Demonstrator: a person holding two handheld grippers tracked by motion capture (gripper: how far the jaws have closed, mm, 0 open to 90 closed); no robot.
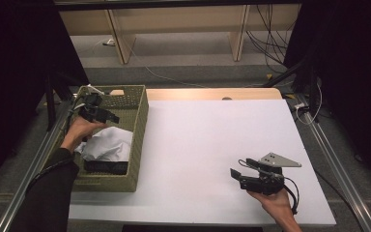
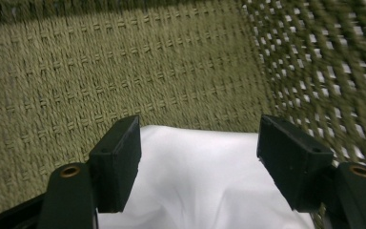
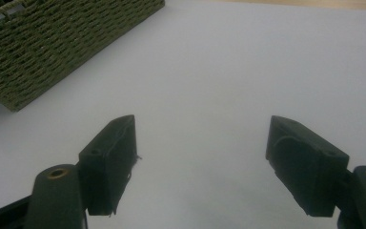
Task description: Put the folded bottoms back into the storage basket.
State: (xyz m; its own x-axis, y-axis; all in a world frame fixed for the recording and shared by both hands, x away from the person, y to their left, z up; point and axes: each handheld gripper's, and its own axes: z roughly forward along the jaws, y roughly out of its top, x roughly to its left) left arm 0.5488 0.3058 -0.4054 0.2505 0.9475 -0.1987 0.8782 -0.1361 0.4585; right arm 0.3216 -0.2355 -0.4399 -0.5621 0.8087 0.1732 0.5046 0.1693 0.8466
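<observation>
A white table (image 1: 212,145) stands on a grey floor (image 1: 183,53), with wooden furniture legs behind and dark curtains at both sides. At its left edge sits a green woven basket (image 1: 140,130) holding a white cloth (image 1: 107,144) above a dark item. The left gripper (image 1: 108,116) hangs inside the basket, jaws spread apart over the cloth, holding nothing. The right gripper (image 1: 239,170) hovers near the front right edge, jaws wide and empty, over bare table.

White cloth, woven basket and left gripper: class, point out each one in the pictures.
White cloth (image 1: 107,143), high view, crumpled middle.
Woven basket (image 1: 141,126), high view, right-hand wall.
Left gripper (image 2: 198,145), left gripper view, midway between its open jaws.
</observation>
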